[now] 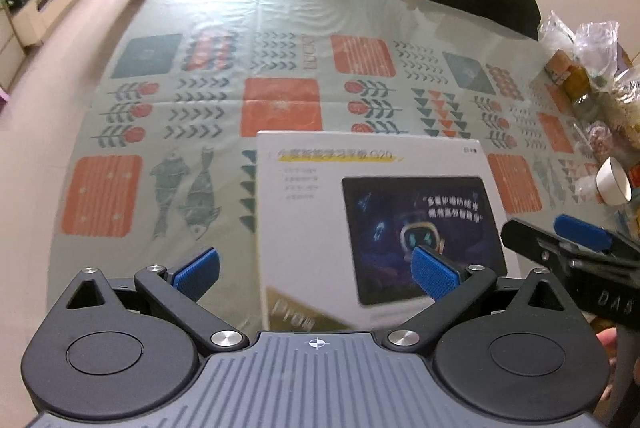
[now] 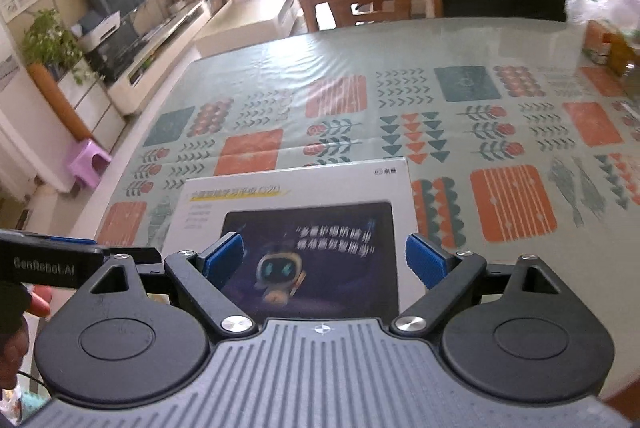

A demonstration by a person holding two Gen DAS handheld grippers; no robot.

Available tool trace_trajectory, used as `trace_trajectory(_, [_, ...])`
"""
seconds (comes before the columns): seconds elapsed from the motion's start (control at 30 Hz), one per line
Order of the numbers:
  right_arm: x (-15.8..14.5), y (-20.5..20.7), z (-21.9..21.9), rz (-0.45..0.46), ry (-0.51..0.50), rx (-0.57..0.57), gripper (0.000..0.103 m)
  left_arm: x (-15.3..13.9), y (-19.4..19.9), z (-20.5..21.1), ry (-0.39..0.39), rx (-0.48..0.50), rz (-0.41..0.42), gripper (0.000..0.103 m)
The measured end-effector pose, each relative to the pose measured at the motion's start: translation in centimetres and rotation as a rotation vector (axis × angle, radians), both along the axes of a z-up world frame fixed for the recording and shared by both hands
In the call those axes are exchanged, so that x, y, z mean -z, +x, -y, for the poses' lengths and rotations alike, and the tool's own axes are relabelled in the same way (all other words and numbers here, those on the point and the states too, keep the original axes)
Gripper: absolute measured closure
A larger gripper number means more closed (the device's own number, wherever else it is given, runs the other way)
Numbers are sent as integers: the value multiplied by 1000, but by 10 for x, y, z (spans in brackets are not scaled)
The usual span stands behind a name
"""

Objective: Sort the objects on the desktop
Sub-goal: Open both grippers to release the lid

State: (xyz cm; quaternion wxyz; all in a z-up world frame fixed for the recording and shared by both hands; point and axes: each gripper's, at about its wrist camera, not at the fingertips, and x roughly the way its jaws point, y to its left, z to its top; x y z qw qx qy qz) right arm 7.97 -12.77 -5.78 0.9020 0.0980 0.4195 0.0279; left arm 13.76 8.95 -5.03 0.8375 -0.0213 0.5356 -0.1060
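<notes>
Tablet box lies flat on the patterned surface; left claw and right claw hover spread above it, approach underway, next needing an edge grip

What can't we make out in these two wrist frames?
- White box, near edge: left wrist view, hidden behind the left gripper body; same in the right wrist view behind the right gripper.
- Box's small text lines: blurred in both.
- Bagged items at the table's right edge: cut by the frame, too blurred to identify.
</notes>
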Motion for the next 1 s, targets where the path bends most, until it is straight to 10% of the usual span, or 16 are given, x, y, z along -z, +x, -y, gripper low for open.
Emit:
trace_trajectory(0.4, [-29, -80, -29, 179, -197, 137, 0, 3, -56, -10, 29, 19, -34, 0])
trace_trajectory(1.0, [-18, -117, 14, 10, -123, 99, 0, -14, -124, 43, 124, -37, -25, 0])
